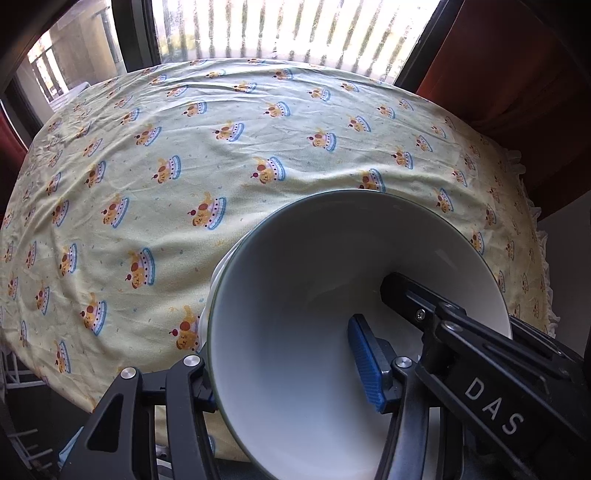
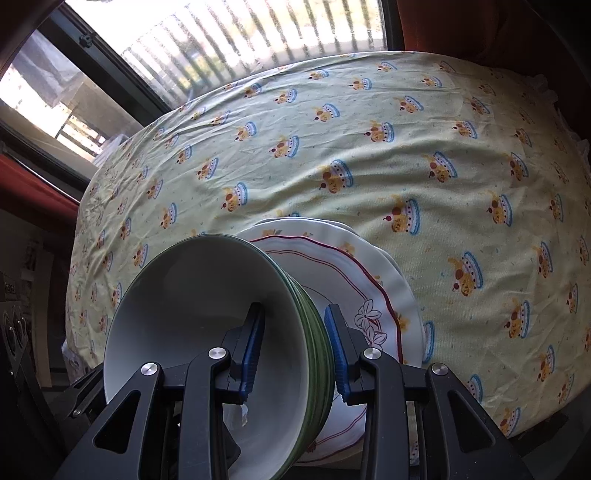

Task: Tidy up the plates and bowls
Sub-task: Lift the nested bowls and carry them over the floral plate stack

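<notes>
Both grippers clamped one stack of bowls [image 2: 207, 332] by opposite walls: the right gripper [image 2: 293, 350] pinched the green-rimmed side, the left gripper [image 1: 291, 373] the other. The stack hung near the table's front edge, plates [image 2: 373, 280] just beyond it. The tablecloth [image 2: 369, 166] stretched toward a window [image 1: 295, 29].

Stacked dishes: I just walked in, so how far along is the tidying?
Done: green-rimmed white bowls sit nested on the floral white plates. In hand: both claws, left and right, clamp the bowl walls. Left: setting the stack down on the yellow printed tablecloth.
</notes>
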`<state>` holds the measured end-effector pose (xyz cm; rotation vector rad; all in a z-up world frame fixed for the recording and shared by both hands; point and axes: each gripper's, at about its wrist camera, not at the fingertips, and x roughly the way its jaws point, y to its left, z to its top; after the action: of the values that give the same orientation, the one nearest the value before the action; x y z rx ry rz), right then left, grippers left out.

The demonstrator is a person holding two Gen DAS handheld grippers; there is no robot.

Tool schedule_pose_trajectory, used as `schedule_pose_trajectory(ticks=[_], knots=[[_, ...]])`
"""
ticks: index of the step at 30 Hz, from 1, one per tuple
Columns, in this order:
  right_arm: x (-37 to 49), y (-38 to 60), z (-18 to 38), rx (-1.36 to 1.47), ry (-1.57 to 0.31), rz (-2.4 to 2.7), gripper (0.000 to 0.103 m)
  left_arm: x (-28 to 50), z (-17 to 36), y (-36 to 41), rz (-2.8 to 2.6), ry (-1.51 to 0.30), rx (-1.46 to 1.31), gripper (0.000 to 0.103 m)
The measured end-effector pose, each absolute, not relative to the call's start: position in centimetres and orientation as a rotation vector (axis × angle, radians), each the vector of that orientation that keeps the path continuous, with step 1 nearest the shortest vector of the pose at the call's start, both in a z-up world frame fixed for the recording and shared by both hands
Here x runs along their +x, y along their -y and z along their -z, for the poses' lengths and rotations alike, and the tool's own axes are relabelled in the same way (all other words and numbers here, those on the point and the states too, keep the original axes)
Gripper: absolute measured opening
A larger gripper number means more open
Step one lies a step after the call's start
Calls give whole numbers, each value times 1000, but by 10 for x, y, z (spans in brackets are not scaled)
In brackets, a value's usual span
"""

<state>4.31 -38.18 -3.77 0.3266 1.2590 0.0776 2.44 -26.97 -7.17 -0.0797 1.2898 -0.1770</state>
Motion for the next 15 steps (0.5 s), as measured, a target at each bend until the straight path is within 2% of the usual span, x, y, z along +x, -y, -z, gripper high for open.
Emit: schedule_pose_trajectory(ticks=[8, 15], knots=[[44, 388, 43, 332, -1266, -87, 42, 17, 71, 282, 148, -1254, -31, 57], [38, 385, 42, 296, -1229, -101, 43, 12, 68, 287, 98, -1221, 19, 61]])
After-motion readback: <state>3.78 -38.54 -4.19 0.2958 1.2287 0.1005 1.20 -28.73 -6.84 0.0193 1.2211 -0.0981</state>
